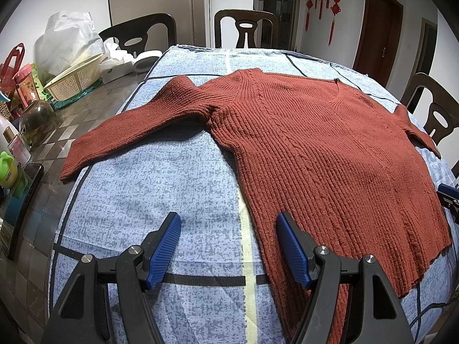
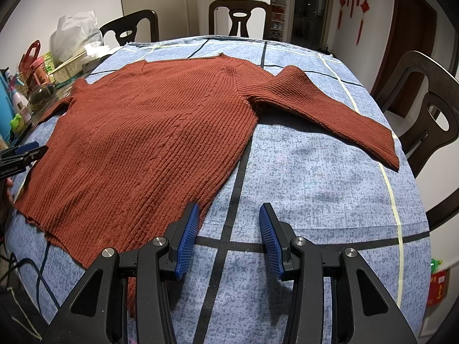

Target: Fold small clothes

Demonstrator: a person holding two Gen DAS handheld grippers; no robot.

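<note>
A rust-red ribbed knit sweater (image 1: 315, 149) lies flat and spread out on a blue mottled tablecloth (image 1: 160, 177), sleeves stretched to both sides. It also shows in the right wrist view (image 2: 149, 143). My left gripper (image 1: 228, 223) is open and empty, hovering over the cloth beside the sweater's lower left hem corner. My right gripper (image 2: 229, 215) is open and empty, hovering by the sweater's lower right hem corner. The left gripper also shows at the left edge of the right wrist view (image 2: 25, 152).
A cream plastic basket (image 1: 77, 80), white bag (image 1: 68, 40), tissue box (image 1: 114, 66), bottles and a glass jar (image 1: 37, 123) crowd the table's left side. Dark wooden chairs (image 1: 246, 28) stand around the table. A cable (image 2: 31, 269) runs at the near left edge.
</note>
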